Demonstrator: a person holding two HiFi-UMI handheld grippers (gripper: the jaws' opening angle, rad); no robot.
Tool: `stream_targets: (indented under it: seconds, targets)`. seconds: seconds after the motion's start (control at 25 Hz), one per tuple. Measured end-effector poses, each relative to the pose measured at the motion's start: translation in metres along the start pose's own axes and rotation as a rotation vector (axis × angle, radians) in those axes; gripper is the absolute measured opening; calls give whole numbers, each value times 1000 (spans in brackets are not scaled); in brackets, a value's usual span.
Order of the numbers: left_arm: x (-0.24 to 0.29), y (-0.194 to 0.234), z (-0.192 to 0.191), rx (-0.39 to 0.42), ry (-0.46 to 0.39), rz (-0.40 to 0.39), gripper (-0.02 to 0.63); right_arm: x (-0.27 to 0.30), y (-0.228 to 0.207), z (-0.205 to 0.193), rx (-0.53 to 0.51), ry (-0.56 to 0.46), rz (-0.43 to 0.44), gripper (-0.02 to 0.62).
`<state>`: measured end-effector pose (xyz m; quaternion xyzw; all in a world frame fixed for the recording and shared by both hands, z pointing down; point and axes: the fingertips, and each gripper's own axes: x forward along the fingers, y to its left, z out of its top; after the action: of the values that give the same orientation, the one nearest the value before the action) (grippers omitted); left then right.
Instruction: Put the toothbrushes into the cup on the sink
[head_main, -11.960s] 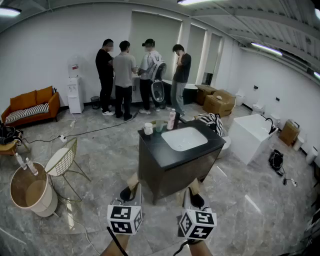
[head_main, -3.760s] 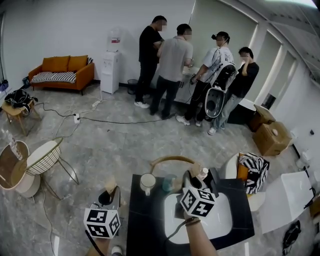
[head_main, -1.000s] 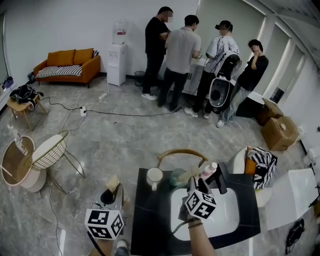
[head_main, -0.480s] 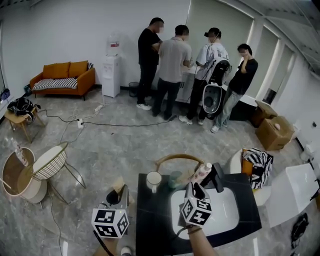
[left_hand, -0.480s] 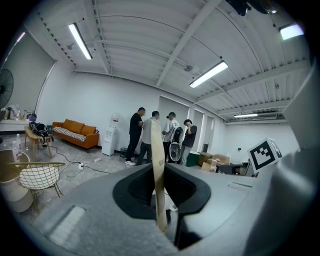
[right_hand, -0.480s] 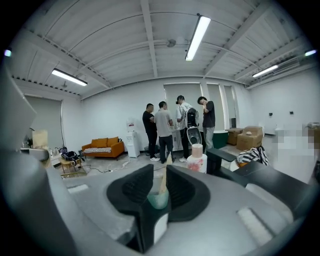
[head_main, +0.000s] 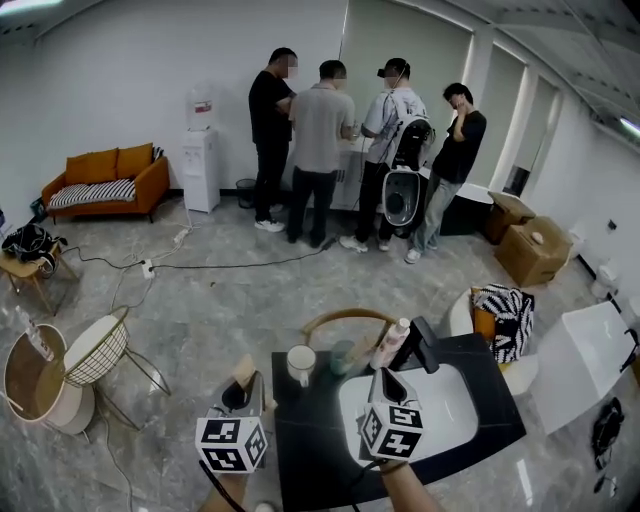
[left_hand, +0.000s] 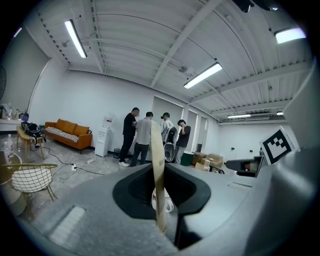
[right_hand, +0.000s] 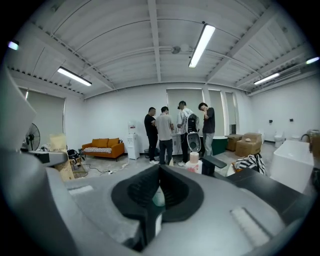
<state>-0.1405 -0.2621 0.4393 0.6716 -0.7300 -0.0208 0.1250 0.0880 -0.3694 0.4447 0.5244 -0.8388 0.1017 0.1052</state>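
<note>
The black table (head_main: 300, 440) carries a white sink basin (head_main: 452, 408). Along its far edge stand a white cup (head_main: 300, 362), a greenish cup (head_main: 345, 358), a pale bottle (head_main: 392, 343) and a black faucet (head_main: 420, 346).

The left gripper (head_main: 243, 386) hangs just off the table's left edge, above the floor. Its jaws are nearly together and clamp a flat tan toothbrush (left_hand: 157, 185). The toothbrush stands on edge between the pads and rises above them. The white cup lies beyond the jaws, apart from them.

The right gripper (head_main: 384, 380) is above the near-left rim of the basin and points toward the greenish cup. Its jaws have just been closing and now meet, with nothing between them. A pale beige shape sits at the greenish cup; whether it is inside cannot be told.

Four people (head_main: 320, 150) stand at the far wall, near an orange sofa (head_main: 100, 180).
</note>
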Motion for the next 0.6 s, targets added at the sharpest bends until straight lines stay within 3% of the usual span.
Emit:
stream_targets:
  seconds: [0.6]
  targets:
    - [11, -21, -6, -3, 15, -73, 43, -21, -5, -11, 62, 22, -31, 3]
